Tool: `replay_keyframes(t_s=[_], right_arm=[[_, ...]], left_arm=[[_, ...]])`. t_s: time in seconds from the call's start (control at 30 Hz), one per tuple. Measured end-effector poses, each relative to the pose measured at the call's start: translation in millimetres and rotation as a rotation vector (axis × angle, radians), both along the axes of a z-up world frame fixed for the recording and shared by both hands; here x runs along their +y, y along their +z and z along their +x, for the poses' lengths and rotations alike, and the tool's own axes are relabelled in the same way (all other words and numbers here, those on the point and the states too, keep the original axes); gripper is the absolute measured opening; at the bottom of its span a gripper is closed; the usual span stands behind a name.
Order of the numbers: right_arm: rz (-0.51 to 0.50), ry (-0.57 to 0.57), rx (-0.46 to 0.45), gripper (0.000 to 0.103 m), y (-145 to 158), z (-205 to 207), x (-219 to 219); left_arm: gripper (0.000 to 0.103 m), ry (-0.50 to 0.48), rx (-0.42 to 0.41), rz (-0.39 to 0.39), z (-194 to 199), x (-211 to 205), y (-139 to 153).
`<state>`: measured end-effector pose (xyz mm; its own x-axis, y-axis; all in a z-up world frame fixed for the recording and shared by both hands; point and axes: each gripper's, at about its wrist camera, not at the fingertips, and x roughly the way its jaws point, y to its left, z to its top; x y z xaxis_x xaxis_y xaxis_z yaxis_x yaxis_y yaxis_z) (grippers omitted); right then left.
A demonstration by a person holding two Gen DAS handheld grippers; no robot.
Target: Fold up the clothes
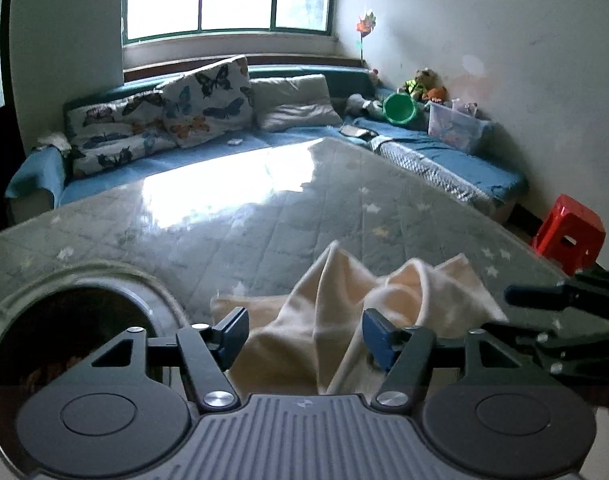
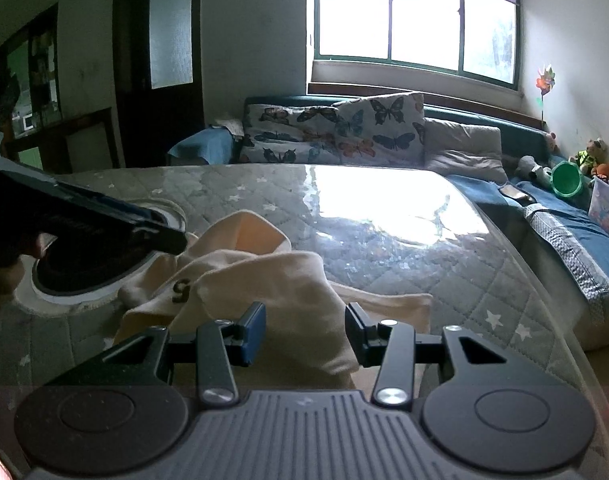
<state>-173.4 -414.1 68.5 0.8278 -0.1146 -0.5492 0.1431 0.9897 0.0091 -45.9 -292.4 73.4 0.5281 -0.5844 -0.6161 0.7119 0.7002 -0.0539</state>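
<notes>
A cream garment (image 1: 336, 304) lies crumpled on a quilted grey table cover with white stars (image 1: 264, 216). My left gripper (image 1: 304, 334) is open, its jaws on either side of the cloth's near fold. In the right wrist view the garment (image 2: 264, 276) shows a dark "5" print. My right gripper (image 2: 304, 328) is open, jaws apart over the cloth's near edge. The left gripper also shows in the right wrist view (image 2: 104, 224), above the cloth's left part. The right gripper's fingers (image 1: 564, 300) show at the right edge of the left wrist view.
A round dark hole with a rim (image 1: 72, 320) sits in the table cover left of the garment. A blue sofa with butterfly pillows (image 1: 164, 116) stands behind the table. A red stool (image 1: 568, 232) stands at the right. A green bucket (image 1: 400, 108) and toys lie on the sofa.
</notes>
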Motion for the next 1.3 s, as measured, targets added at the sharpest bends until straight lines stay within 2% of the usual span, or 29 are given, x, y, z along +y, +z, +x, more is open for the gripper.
replay_keyframes(t_s=[0.1, 0.27, 0.33, 0.37, 0.4, 0.47, 0.57, 0.9, 1.03, 1.17, 1.3], right_arm=[[0.006, 0.001, -0.006, 0.044, 2, 5, 0], [0.017, 0.010, -0.020, 0.044, 5, 10, 2], [0.019, 0.013, -0.021, 0.044, 6, 12, 3], [0.020, 0.012, -0.021, 0.044, 6, 14, 2], [0.021, 0.010, -0.022, 0.044, 7, 15, 1], [0.025, 0.007, -0.024, 0.044, 8, 17, 0], [0.024, 0.001, -0.032, 0.044, 11, 19, -3], [0.105, -0.013, -0.033, 0.044, 16, 30, -13], [0.096, -0.001, -0.013, 0.044, 12, 38, -7], [0.093, 0.001, 0.000, 0.044, 7, 46, -3], [0.098, 0.004, 0.029, 0.044, 2, 52, -1]], left_arm=[[0.070, 0.020, 0.004, -0.005, 9, -12, 2], [0.070, 0.034, 0.062, -0.010, 29, -30, -7], [0.067, 0.030, 0.058, 0.005, 33, -37, -12], [0.051, 0.029, 0.059, 0.014, 34, -40, -15], [0.042, 0.027, 0.071, 0.020, 36, -42, -19], [0.017, 0.019, 0.110, 0.006, 40, -42, -24], [0.007, 0.012, 0.103, -0.007, 36, -33, -24], [0.005, -0.009, 0.033, -0.044, -7, 25, -3], [0.006, 0.003, 0.040, -0.070, -24, 54, 2], [0.006, 0.008, 0.047, -0.072, -40, 81, -1], [0.006, 0.015, 0.065, -0.035, -50, 97, -13]])
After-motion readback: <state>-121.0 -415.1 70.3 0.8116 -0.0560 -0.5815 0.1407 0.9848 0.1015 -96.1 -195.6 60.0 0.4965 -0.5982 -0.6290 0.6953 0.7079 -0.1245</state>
